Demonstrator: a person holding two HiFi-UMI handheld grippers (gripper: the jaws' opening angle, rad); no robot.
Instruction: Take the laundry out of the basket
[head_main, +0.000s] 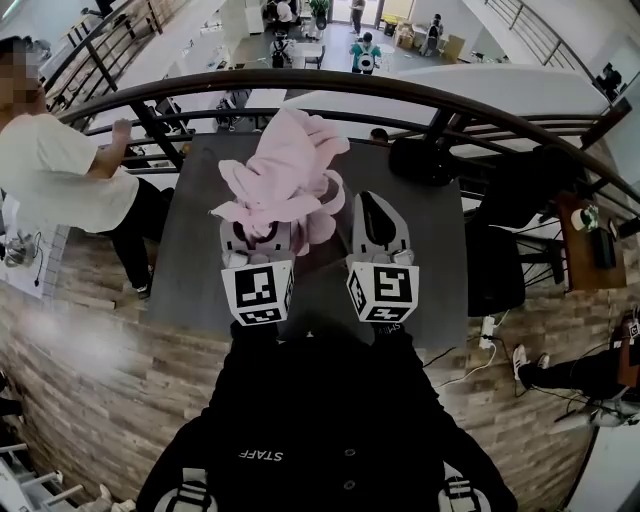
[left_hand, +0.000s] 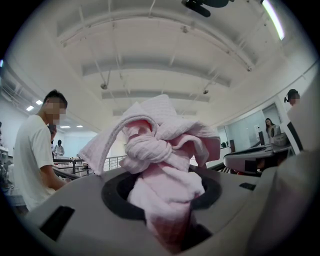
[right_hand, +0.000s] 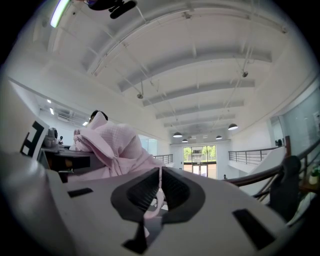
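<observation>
A pink waffle-weave garment (head_main: 285, 175) is bunched and knotted, held up in the air over the dark grey table (head_main: 190, 260). My left gripper (head_main: 264, 230) is shut on it; in the left gripper view the cloth (left_hand: 160, 150) fills the gap between the jaws of my left gripper (left_hand: 166, 212) and billows above them. My right gripper (head_main: 376, 205) is level with it just to the right. In the right gripper view, the right gripper (right_hand: 158, 194) has its jaws nearly together, pinching a thin pink strip of the same garment (right_hand: 112, 150). No basket shows in any view.
A curved black railing (head_main: 400, 95) runs behind the table, with a lower floor beyond. A person in a white shirt (head_main: 60, 180) stands at the table's left end. A dark chair (head_main: 495, 260) and a side table (head_main: 585, 250) are to the right.
</observation>
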